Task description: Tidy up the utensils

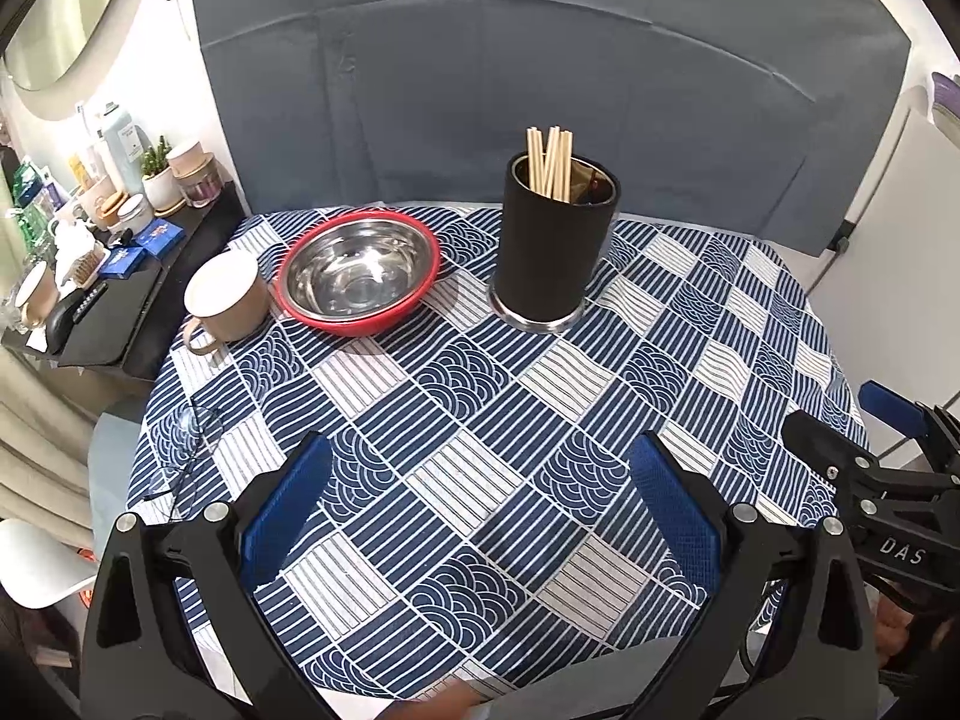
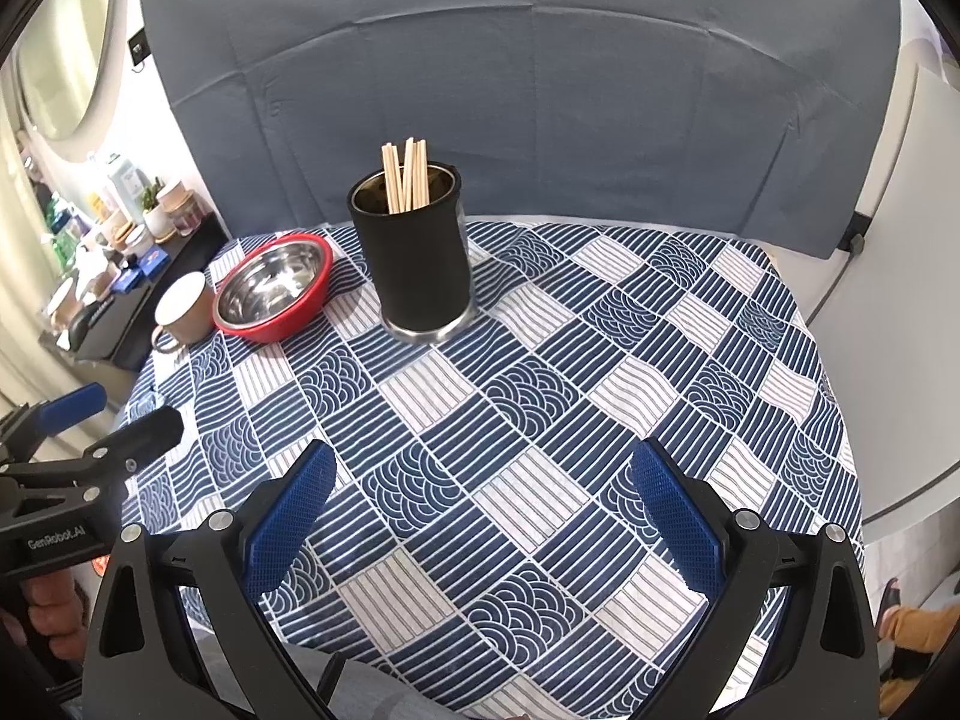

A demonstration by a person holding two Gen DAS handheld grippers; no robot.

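A black cylindrical utensil holder (image 1: 552, 252) (image 2: 420, 264) stands upright at the back of the table with several wooden chopsticks (image 1: 549, 163) (image 2: 407, 175) standing in it. My left gripper (image 1: 480, 504) is open and empty, low over the near part of the table. It also shows at the left edge of the right wrist view (image 2: 114, 426). My right gripper (image 2: 480, 510) is open and empty over the near table, and it shows at the right edge of the left wrist view (image 1: 840, 420). Both are well short of the holder.
A steel bowl with a red rim (image 1: 360, 273) (image 2: 273, 288) and a beige mug (image 1: 225, 294) (image 2: 183, 307) sit at the back left of the blue patterned tablecloth (image 1: 480, 390) (image 2: 600, 372). A cluttered side shelf (image 1: 102, 252) stands left of the table. A grey backdrop (image 1: 540, 90) rises behind.
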